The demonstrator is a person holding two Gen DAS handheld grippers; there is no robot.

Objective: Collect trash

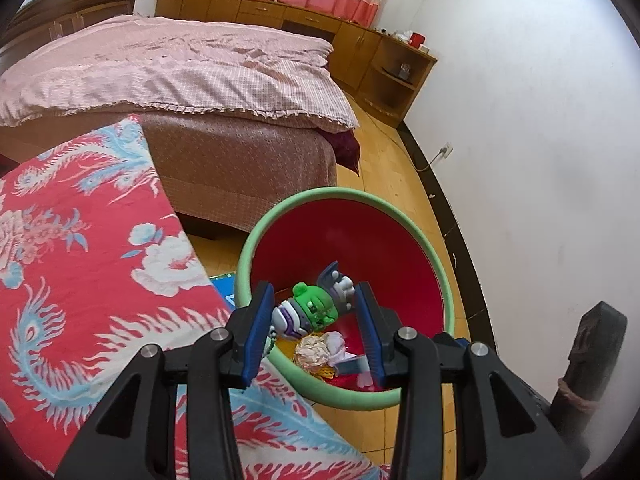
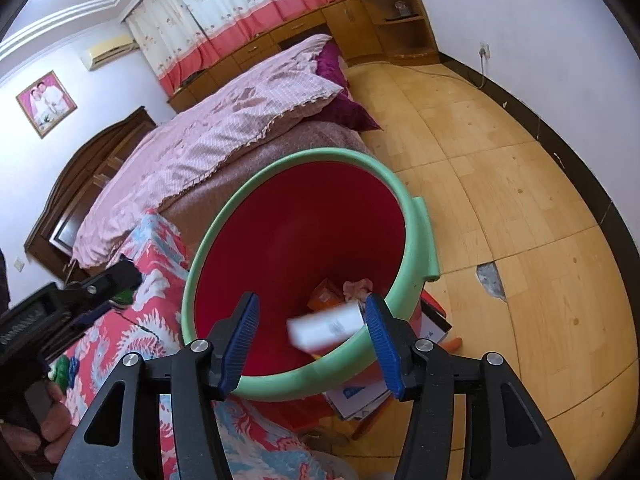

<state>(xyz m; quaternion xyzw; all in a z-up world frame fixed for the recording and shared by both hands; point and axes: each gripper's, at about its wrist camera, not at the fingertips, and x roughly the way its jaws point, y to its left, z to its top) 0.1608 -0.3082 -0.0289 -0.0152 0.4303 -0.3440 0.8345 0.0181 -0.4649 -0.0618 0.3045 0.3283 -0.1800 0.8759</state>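
A red bin with a green rim [image 1: 243,256] [image 2: 420,240] stands on the floor beside a surface draped in a cloth. My left gripper [image 1: 314,288] hangs over the bin's near side, shut on a green, white and purple toy figure [image 1: 316,306] that spans its blue pads. Crumpled paper [image 1: 316,350] lies at the bottom. My right gripper [image 2: 311,297] is open above the bin. A blurred white box [image 2: 324,326] is below its jaws, near the right pad and clear of the left one. An orange carton [image 2: 326,294] and a tissue [image 2: 358,286] lie inside.
A red floral cloth [image 1: 80,260] covers the surface on the left. Behind it stands a bed with a pink quilt [image 1: 180,68]. Flat cartons [image 2: 360,396] lie under the bin on the wooden floor [image 2: 520,200]. A dark post [image 1: 592,360] stands at the right. A hand [image 2: 48,432] holds the left gripper.
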